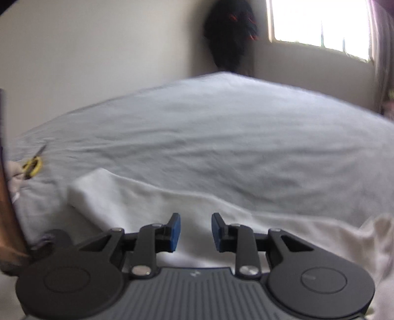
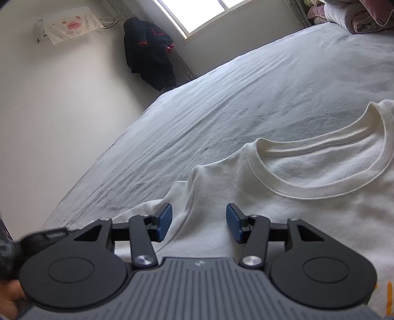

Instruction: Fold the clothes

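Observation:
A white T-shirt (image 2: 295,209) lies flat on the pale bed sheet (image 2: 246,98), its round collar (image 2: 320,172) facing up. My right gripper (image 2: 199,222) hovers over the shirt's shoulder, open, with the shoulder seam showing in the gap between its blue pads. In the left wrist view the same white shirt (image 1: 147,204) stretches across the sheet (image 1: 221,135), one sleeve end (image 1: 93,187) sticking out to the left. My left gripper (image 1: 196,231) stands just above this cloth with a narrow gap between its pads and nothing pinched.
Yellow-handled scissors (image 1: 32,166) lie on the sheet at far left, next to a brown wooden edge (image 1: 7,209). A dark garment (image 2: 150,56) hangs in the corner by the window. Piled bedding (image 2: 349,14) sits at the bed's far right.

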Available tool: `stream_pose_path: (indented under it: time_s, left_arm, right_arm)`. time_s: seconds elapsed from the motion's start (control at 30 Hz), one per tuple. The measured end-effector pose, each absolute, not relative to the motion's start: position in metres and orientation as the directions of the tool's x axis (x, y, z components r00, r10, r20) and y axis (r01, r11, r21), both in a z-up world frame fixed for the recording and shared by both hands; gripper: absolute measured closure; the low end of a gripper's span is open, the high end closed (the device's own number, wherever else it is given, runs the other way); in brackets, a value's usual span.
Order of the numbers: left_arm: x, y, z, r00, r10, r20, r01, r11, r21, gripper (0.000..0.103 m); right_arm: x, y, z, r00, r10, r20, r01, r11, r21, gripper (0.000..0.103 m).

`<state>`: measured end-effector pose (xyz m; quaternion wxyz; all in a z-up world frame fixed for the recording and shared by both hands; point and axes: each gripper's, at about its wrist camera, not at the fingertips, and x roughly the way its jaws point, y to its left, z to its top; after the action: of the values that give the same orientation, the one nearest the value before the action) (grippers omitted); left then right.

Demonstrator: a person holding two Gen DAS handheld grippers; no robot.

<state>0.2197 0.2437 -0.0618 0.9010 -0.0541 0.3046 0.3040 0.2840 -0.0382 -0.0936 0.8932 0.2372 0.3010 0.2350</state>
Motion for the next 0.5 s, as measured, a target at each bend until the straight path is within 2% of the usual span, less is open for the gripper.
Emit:
stream_pose_path:
  time_s: [0.17, 0.27, 0.37, 0.4, 0.5]
  left_arm:
    - [0.238, 0.273, -0.075, 0.549, 0.623, -0.558, -0.666, 0.729, 0.157, 0.069]
    - [0.248, 0.296, -0.071, 0.495, 0.674, -0.548, -0.708, 0.679, 0.196, 0.055]
    - [0.257, 0.313, -0.067, 0.427, 0.735, -0.527, -0.757, 0.609, 0.235, 0.054]
    - [0.257, 0.318, -0.065, 0.407, 0.748, -0.525, -0.775, 0.587, 0.234, 0.054]
    - [0.248, 0.328, -0.053, 0.432, 0.713, -0.552, -0.804, 0.582, 0.123, 0.055]
  right_arm:
    - [0.284, -0.038, -0.093, 0.707, 0.566, -0.425, -0.275, 0.773, 0.572, 0.050]
    - [0.285, -0.038, -0.092, 0.706, 0.566, -0.425, -0.276, 0.773, 0.571, 0.050]
    - [0.285, -0.038, -0.092, 0.706, 0.566, -0.426, -0.275, 0.773, 0.572, 0.050]
    - [0.285, -0.038, -0.091, 0.706, 0.567, -0.425, -0.275, 0.772, 0.573, 0.050]
    - [0.285, -0.039, -0.092, 0.705, 0.569, -0.424, -0.274, 0.769, 0.577, 0.050]
